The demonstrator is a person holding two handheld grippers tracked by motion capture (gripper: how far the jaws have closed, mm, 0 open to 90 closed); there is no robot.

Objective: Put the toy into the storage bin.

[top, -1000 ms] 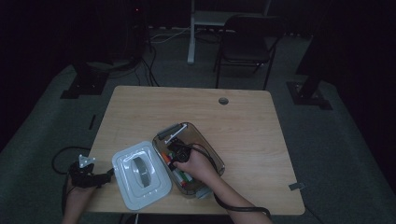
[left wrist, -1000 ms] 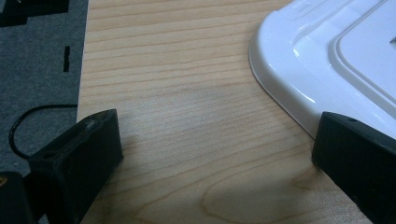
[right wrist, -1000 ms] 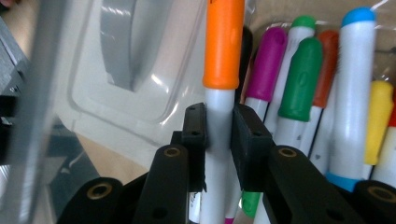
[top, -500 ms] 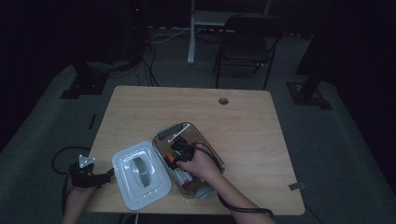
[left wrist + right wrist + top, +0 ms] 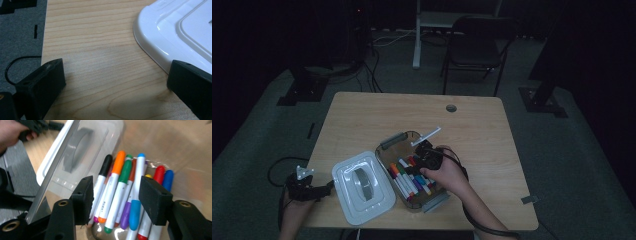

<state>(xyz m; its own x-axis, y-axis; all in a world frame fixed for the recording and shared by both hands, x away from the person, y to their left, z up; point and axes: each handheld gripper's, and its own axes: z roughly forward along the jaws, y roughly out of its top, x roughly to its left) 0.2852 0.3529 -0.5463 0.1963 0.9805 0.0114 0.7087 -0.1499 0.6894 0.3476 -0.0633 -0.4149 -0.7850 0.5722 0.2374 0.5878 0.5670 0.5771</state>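
Jaws, right gripper (image 5: 117, 200): parted about halfway, having just been opening; nothing clamped, the pads hanging clear above a bundle of markers (image 5: 122, 195) with no pad pressing on any of them
Jaws, left gripper (image 5: 112, 85): spread wide over bare table (image 5: 100, 37), nothing between them; one jaw sits just beside the rounded corner of the white lid (image 5: 175, 30)

Item 1, markers: white-barrelled pens with coloured caps, namely black, orange, green, blue, red and purple; lying side by side, roughly parallel, in the bottom of the clear box (image 5: 150, 145). High view places them in the near half of the box (image 5: 392, 142), under the right gripper (image 5: 421, 167)

Item 2, clear box: see-through plastic, grey latches at two ends, set at a slant near the middle of the table (image 5: 492, 130), its left side next to the lid

Item 3, white lid (image 5: 362, 186): grey handle in the centre, lying flat on the table to the left of the box, near the front edge

Item 4, left gripper (image 5: 329, 187): held at the front left corner of the table, pointing toward the lid

Item 5, white marker (image 5: 426, 136): resting across the far rim of the box
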